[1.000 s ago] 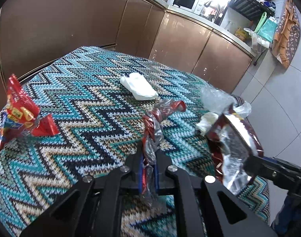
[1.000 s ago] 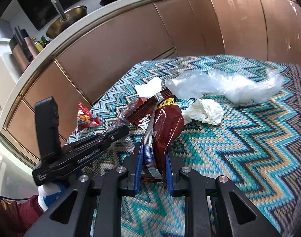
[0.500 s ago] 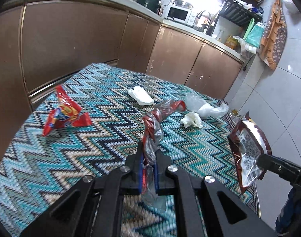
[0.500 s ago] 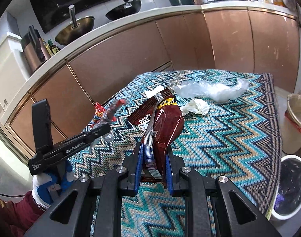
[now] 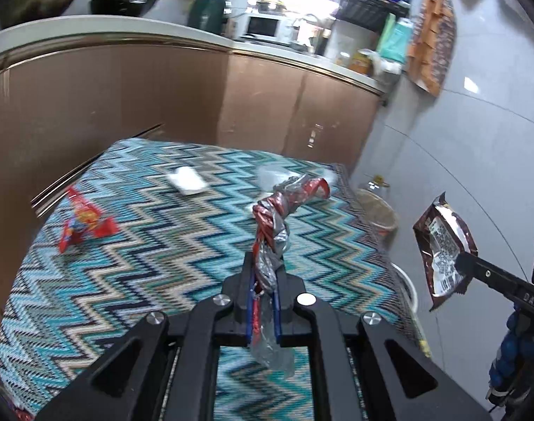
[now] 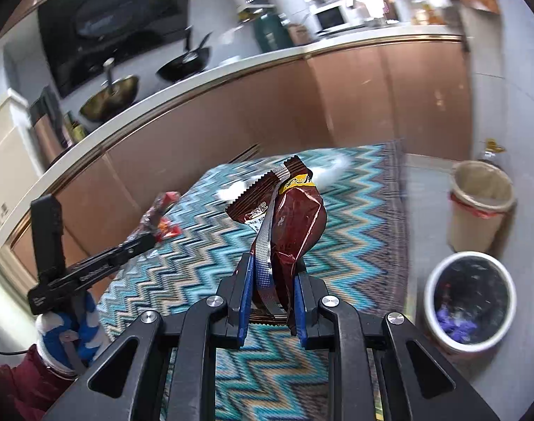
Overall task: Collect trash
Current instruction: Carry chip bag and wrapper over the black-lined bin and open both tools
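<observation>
Two grippers are each clamped on a piece of trash above the zigzag-patterned table (image 5: pixel 144 245): the left gripper (image 5: pixel 263 280) pinches a twisted red-and-silver wrapper (image 5: pixel 281 210) between its nearly closed blue pads, and the right gripper (image 6: pixel 272 280) grips a dark brown snack bag (image 6: pixel 295 221) that stands upright between its pads. On the tabletop lie a red candy wrapper (image 5: pixel 84 221) at the left and a white tissue (image 5: pixel 188 179) farther off. Right of the table, on the floor, a white-rimmed bin (image 6: pixel 470 298) sits near and a tan bin (image 6: pixel 481 203) just beyond it.
</observation>
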